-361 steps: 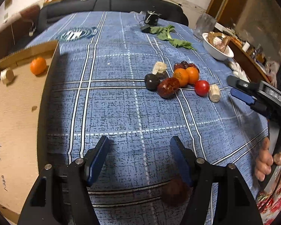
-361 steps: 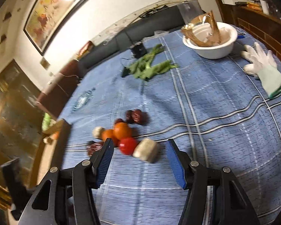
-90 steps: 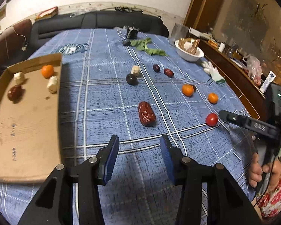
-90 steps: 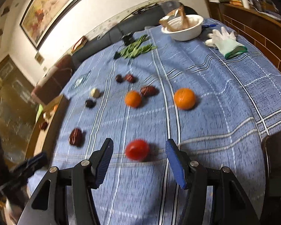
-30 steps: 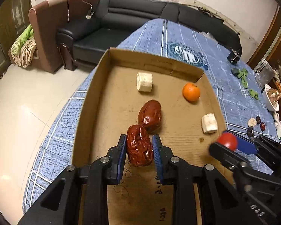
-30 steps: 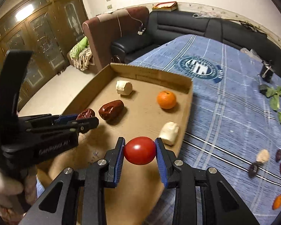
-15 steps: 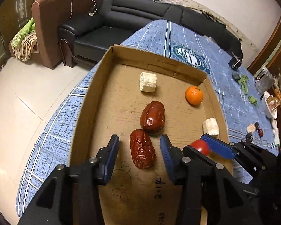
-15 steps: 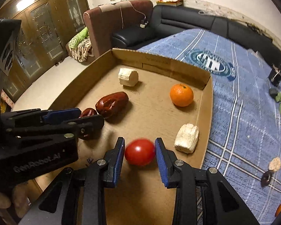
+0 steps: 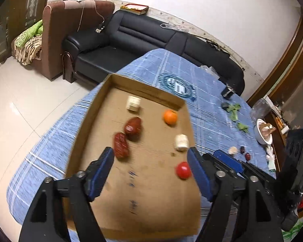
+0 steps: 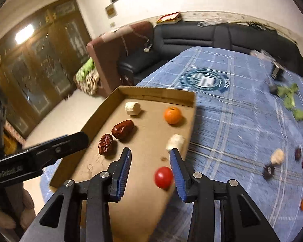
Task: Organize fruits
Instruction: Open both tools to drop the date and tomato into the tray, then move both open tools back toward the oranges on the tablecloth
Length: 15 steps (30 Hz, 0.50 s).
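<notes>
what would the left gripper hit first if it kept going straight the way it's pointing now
Probably the bare floor of the cardboard tray: the left gripper, jaws open and just widened, aims between the wrinkled red date and the cherry tomato. Depth is unclear.

Our right tongs [image 10: 150, 162] have just been opening; the tomato [image 10: 163, 177] lies loose on the box [image 10: 147, 95] floor between the jaws, near the right one. Two dates [image 10: 113, 138], an orange [image 10: 172, 115] and two pale chunks [image 10: 133, 109] lie beyond.

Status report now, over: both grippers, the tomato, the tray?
Left gripper open, jaws just opened, nothing between. Right gripper open, jaws just opening, tomato released, lying in cardboard tray beside right finger. Wrinkled red date also down. Nothing blocking.
</notes>
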{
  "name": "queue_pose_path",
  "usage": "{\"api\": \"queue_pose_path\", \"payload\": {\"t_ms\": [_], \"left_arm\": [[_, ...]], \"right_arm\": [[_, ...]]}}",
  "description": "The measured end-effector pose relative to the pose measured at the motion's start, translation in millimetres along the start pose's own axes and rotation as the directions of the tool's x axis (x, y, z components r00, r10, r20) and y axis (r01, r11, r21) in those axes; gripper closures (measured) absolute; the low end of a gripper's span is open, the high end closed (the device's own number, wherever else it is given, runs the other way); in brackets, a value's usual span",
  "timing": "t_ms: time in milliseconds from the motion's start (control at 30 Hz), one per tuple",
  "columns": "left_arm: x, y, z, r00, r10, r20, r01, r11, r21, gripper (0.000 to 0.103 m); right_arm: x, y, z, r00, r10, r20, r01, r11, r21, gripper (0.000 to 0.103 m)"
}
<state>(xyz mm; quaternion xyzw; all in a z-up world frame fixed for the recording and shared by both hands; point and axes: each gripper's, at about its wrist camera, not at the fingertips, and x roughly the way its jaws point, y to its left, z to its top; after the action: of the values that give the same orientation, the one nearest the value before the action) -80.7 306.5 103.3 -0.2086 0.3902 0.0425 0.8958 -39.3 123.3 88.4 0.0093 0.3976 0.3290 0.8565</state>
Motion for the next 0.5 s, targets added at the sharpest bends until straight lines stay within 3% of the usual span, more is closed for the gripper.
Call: {"api": "queue_pose_path", "payload": {"t_ms": [67, 267, 433, 500], "left_arm": [[-2, -20, -10, 1.000, -0.013, -0.008, 0.013, 1.000, 0.015, 0.024], [5, -76, -43, 0.986, -0.149, -0.074, 0.154, 0.986, 0.068, 0.024], [17, -117, -64, 0.976, -0.169, -0.136, 0.187, 0.973, 0.138, 0.024], [23, -127, -70, 0.974, -0.167, -0.151, 0.190, 0.970, 0.152, 0.024]], "right_arm": [[-18, -17, -10, 1.000, 0.000, 0.018, -0.001, 0.999, 0.047, 0.057], [-70, -78, -45, 0.996, -0.057, 0.065, 0.045, 0.983, 0.177, 0.056], [-134, -150, -87, 0.974, -0.208, 0.090, 0.172, 0.938, 0.300, 0.055], [-163, -182, -105, 0.953, -0.289, 0.093, 0.239, 0.904, 0.355, 0.055]]}}
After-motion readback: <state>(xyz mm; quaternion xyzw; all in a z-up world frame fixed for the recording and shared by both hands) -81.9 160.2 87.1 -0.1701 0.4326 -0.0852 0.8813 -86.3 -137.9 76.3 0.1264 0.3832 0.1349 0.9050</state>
